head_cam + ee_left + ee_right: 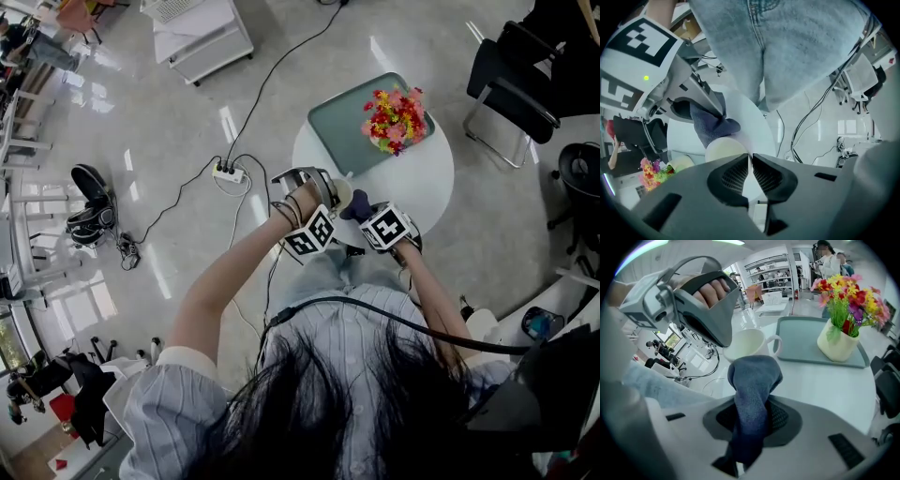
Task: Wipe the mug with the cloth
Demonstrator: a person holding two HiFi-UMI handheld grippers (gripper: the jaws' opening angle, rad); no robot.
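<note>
The mug [746,344] is at the near edge of the round table [820,385], its rim pinched in the narrow jaws of the left gripper [751,161], which comes at it from above. The right gripper [752,411], close beside, clamps the cloth [754,376], whose bunched end touches the mug.

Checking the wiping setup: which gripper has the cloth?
The right gripper, its jaws shut on the blue cloth; the left gripper grips the cream mug instead.
</note>
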